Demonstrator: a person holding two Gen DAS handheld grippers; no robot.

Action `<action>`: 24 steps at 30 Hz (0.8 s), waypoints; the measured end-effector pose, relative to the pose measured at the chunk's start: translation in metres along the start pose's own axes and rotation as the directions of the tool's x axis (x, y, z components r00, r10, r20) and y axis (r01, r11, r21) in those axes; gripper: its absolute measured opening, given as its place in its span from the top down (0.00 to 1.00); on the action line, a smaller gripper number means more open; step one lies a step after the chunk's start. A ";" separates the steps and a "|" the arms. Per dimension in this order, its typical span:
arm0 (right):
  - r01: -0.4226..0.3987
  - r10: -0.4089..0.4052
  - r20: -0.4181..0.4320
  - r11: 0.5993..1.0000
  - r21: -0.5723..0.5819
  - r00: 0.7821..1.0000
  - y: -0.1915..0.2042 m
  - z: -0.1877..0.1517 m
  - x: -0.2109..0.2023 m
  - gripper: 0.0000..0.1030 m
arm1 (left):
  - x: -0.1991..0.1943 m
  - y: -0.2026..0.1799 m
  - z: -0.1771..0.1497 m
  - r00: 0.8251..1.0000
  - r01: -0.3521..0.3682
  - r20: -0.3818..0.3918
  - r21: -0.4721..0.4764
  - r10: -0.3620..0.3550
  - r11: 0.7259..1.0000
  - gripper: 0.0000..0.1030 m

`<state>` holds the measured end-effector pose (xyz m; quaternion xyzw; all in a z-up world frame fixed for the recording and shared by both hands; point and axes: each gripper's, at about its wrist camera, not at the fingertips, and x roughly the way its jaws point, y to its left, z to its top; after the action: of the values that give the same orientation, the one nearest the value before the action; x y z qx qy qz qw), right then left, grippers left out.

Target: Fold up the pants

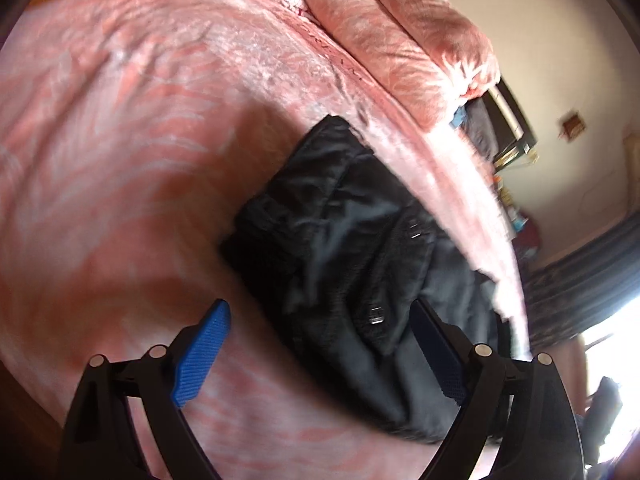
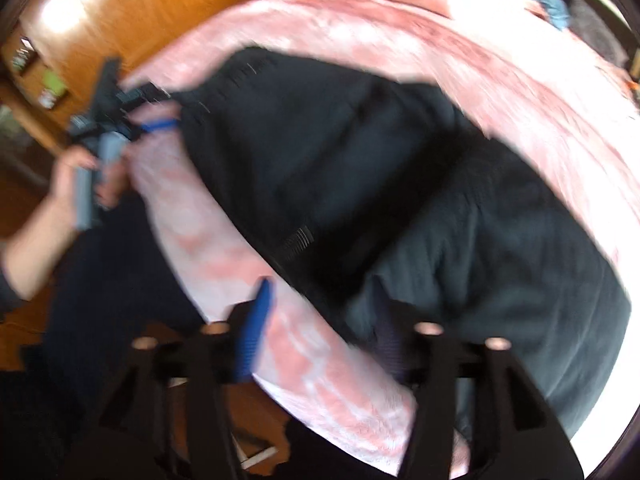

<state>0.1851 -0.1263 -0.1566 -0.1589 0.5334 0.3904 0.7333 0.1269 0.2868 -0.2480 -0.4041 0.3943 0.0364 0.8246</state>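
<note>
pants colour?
Black pants, lying on the pink patterned bedspread. The left wrist view shows them best; the right wrist view is blurrier.

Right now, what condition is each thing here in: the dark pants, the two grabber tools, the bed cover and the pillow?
Pants: black, bunched and creased, lying on the bed, not neatly folded.
Left gripper: open, blue pads spread over the pants, gripping nothing.
Right gripper: open, at the near edge of the pants.
Blanket: pink, spread over the bed, slightly rumpled.
Pillow: pink, resting at the far end of the bed.
</note>
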 end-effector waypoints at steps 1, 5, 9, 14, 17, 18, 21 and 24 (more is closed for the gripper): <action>-0.034 0.034 0.006 0.999 0.001 0.999 -0.004 0.020 -0.008 0.24 | 0.002 0.001 0.001 1.000 0.010 -0.007 -0.034 -0.011 0.999 0.10; -0.213 0.213 -0.036 0.977 0.011 0.976 -0.020 0.112 -0.008 0.11 | 0.013 0.010 0.005 0.995 0.084 -0.043 -0.188 -0.094 0.979 0.10; -0.285 0.281 -0.152 0.959 -0.003 0.947 -0.018 0.206 0.041 0.11 | 0.023 0.026 0.007 0.992 0.103 -0.034 -0.337 -0.122 0.936 0.10; -0.350 0.314 -0.294 0.934 -0.076 0.903 0.014 0.286 0.111 0.10 | 0.023 0.040 0.007 0.992 0.120 0.016 -0.462 -0.127 0.879 0.10; -0.386 0.329 -0.362 0.917 -0.099 0.872 0.033 0.316 0.157 0.10 | 0.029 0.042 0.008 0.992 0.125 0.037 -0.474 -0.123 0.872 0.06; -0.400 0.336 -0.380 0.911 -0.102 0.862 0.038 0.323 0.170 0.10 | 0.031 0.038 0.009 0.993 0.114 0.040 -0.460 -0.108 0.880 0.06; -0.431 0.334 -0.446 0.892 -0.135 0.830 0.059 0.337 0.213 0.10 | 0.034 0.033 0.010 0.995 0.101 0.055 -0.443 -0.086 0.891 0.06; -0.460 0.325 -0.508 0.873 -0.164 0.798 0.074 0.341 0.243 0.10 | 0.032 0.031 0.007 0.995 0.091 0.074 -0.431 -0.065 0.898 0.14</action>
<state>0.3849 0.2407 -0.2338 -0.2340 0.6539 0.5567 0.4558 0.1416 0.3043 -0.2873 -0.5918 0.3358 0.1017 0.7257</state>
